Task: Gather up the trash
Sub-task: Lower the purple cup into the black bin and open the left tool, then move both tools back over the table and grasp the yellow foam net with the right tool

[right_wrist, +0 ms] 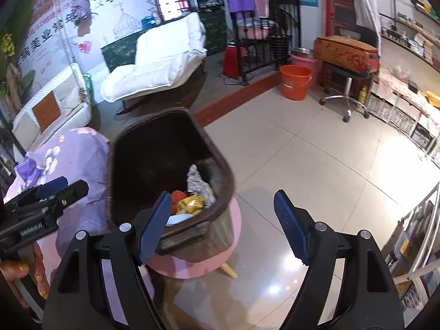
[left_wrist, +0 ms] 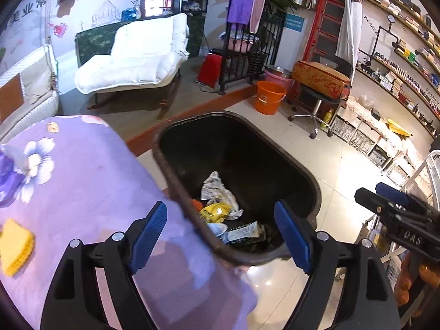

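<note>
Tiled shop floor (right_wrist: 316, 165), lilac floral worktop (left_wrist: 90, 181) at left with yellow sponge (left_wrist: 15, 244). Black bin (left_wrist: 302, 176) centre frame, trash (left_wrist: 220, 206) at its bottom. Left claw (left_wrist: 221, 236) wide, empty, over bin. Right claw (right_wrist: 221, 225) wide, empty, beside it.

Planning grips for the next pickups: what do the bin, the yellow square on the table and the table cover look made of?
Bin: looks like rigid dark plastic, matte, with a scuffed, worn rim. Yellow square: probably a sponge or cloth pad; the surface is dull and textured, but it is blurred. Cover: soft printed fabric, lilac with flowers, draping over the table's edge.
</note>
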{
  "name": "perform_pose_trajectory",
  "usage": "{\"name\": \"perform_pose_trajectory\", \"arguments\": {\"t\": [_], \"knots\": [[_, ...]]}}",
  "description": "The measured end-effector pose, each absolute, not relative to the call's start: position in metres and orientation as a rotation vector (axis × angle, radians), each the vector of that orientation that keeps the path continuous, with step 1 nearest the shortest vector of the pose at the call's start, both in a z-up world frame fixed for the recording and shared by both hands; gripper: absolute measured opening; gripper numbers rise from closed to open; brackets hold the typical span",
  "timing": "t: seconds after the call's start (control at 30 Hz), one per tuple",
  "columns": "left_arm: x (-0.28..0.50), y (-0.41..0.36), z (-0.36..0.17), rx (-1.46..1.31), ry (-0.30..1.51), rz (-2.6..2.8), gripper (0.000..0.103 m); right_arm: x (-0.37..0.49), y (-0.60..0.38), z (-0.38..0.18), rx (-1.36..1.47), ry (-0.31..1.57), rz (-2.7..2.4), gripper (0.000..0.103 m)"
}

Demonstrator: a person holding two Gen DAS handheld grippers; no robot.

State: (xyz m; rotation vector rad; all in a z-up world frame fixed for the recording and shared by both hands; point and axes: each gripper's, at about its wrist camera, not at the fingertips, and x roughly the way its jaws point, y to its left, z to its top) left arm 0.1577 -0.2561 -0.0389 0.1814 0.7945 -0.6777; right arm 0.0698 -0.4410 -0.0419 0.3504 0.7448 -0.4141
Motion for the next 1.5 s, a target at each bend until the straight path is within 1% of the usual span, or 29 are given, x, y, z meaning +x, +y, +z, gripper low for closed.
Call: {"name": "perform_pose_trajectory", "arguments": {"t": [0.4, 0.83, 1.07, 1.17, 1.23, 1.5], "knots": [[0.148, -0.174, -0.039, 0.121, 0.79, -0.521, 0.081, 0.104, -0.377, -0.036, 0.276, 0.752, -0.192, 0.077], [0.161, -0.024, -0.044, -0.001, 0.821, -0.185, 0.081, 0.154, -0.266, -0.038, 0.176, 0.82, 0.147, 0.077], [0.18, 0.048, -0.049, -0.078, 0.856, -0.104, 0.08, 0.181, -0.192, -0.036, 0.098, 0.866, 0.327, 0.077], [0.192, 0.07, -0.053, -0.088, 0.871, -0.098, 0.079, 0.197, -0.16, -0.038, 0.067, 0.895, 0.404, 0.077], [0.202, 0.08, -0.056, -0.09, 0.886, -0.097, 0.076, 0.205, -0.146, -0.039, 0.051, 0.905, 0.432, 0.077], [0.213, 0.116, -0.055, -0.152, 0.893, -0.096, 0.076, 0.254, -0.077, -0.05, -0.047, 0.998, 0.544, 0.077]]}}
